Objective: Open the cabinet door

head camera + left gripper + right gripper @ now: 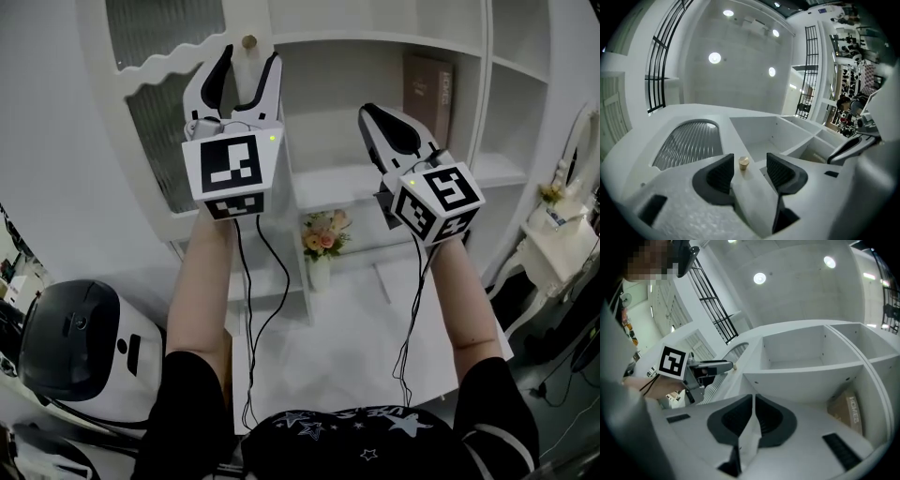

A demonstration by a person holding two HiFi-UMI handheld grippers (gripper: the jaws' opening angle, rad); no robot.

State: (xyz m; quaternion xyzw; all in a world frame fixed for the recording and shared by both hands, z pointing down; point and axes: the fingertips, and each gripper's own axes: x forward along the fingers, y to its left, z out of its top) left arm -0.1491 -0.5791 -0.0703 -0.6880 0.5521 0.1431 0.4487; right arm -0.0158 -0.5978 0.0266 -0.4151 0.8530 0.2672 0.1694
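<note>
A big white cabinet [375, 42] with open shelves fills the top of the head view. On its left side is the cabinet door [164, 112], white with a wavy top and striped glass. The door looks flat against the front of the cabinet. Low on the left stands a round white and black machine [80, 342].

The person's two bare arms reach up, one tool in each hand. The left tool [250, 56] is up at the door's right edge. Its jaws stand apart, one on each side of the knob, and they do not touch it. It grips nothing. The right tool [753, 399] is held up to the right, in front of the open shelves and well away from the door. Its jaws are pressed together with nothing in them.

A brown book [428, 89] leans in one shelf. Pink flowers [323, 234] sit in a small white vase [320, 272] lower down. The little round gold knob [743, 162] sticks out of the door between the left tool's jaws.
</note>
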